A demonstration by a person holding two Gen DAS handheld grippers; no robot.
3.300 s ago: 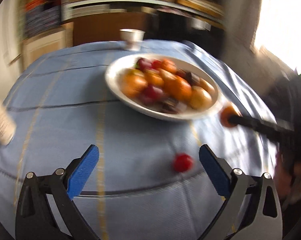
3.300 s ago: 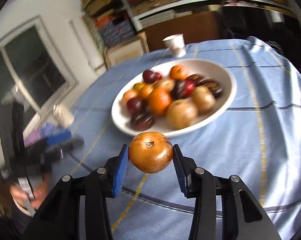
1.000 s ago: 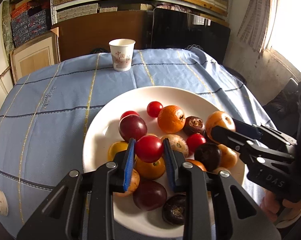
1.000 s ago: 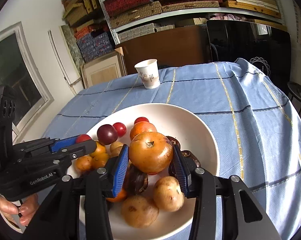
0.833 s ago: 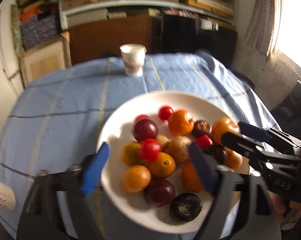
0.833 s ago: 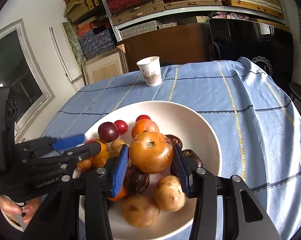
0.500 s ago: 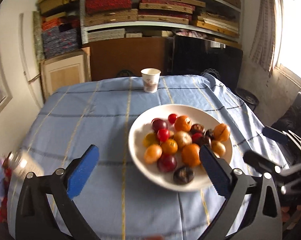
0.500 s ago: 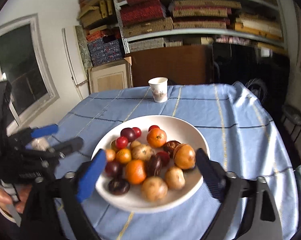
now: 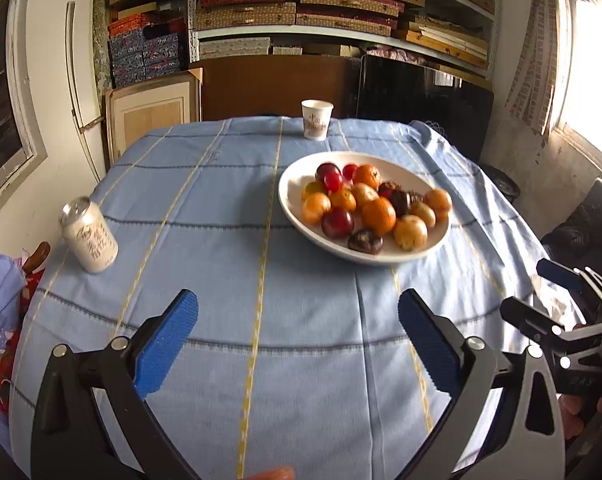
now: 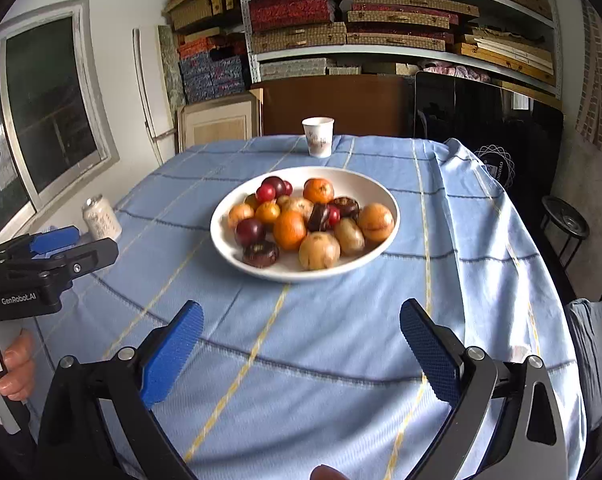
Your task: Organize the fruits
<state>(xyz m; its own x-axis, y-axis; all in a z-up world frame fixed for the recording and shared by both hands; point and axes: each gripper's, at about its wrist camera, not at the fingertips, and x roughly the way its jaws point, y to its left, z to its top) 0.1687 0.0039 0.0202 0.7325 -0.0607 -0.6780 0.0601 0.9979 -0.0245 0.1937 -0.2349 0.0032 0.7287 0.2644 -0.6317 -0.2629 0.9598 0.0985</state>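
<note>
While both tongs stand clear of the fruit, the step in hand reads as the close of a placing round: nothing is held and nothing loose lies on the cloth in either view.

Bench point(image 9: 229, 264): covered by a blue checked cloth with yellow stripes; it carries every item below.

Plate point(image 10: 365, 188): white, shallow, set right of centre in the left wrist view and near the middle in the right wrist view. All visible fruit point(image 10: 289, 230) lies heaped inside its rim: oranges, dark plums, small red ones, several brownish pieces. None overhangs the edge.

Can point(image 9: 89, 240): white, upright, near the left edge of the bench, well apart from the plate.

Paper cup point(image 9: 317, 119): upright at the far edge, beyond the plate.

Left tongs point(image 9: 297, 332): jaws have just been opening and now stand spread wide, with only bare cloth between them.

Right tongs point(image 10: 301, 340): likewise, jaws have just been opening, now wide apart and empty. A hand point(image 10: 15, 364) grips the other tool's handle at the left of this view.

Judgement: gathering appears complete or nearly so. The next move calls for a check of the bench margins, partly out of view, for stray fruit. Failing that, any further sorting within the plate would need a narrow, careful approach, since the pieces touch one another and round fruit will roll.
</note>
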